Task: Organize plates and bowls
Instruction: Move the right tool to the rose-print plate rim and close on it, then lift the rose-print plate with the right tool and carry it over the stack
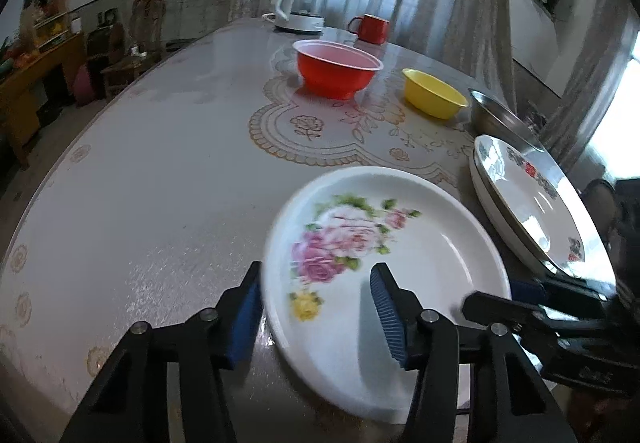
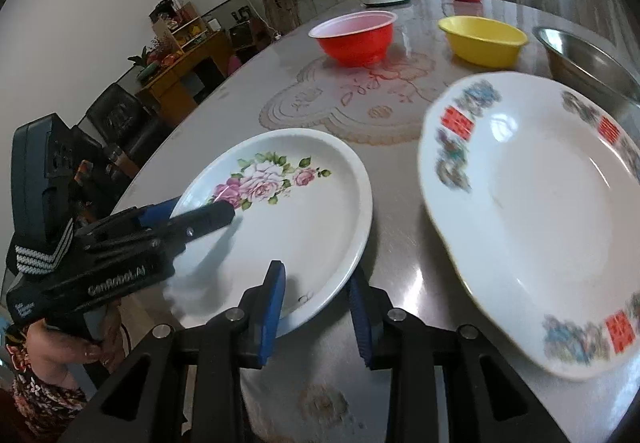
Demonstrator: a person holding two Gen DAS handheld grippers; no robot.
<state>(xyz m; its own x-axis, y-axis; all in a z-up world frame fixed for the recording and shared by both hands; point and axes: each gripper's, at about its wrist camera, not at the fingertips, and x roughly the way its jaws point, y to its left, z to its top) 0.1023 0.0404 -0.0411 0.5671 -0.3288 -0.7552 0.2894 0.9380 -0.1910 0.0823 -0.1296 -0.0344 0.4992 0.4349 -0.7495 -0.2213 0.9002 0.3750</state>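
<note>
The left gripper straddles the near-left rim of the rose plate in the lower centre of the frame, jaws apart, pads not visibly pressing. The right gripper hovers by the plate's near rim, jaws apart and empty; the patterned plate fills the right.

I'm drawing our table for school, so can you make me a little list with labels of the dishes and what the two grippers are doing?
rose plate: on the table, nearest
left gripper: open, straddling the rose plate's rim
right gripper: open, straddling another part of the same rim
red-square plate: right of the rose plate
bowls: red bowl, yellow bowl, steel bowl, all further back
far end: kettle, red mug
</note>
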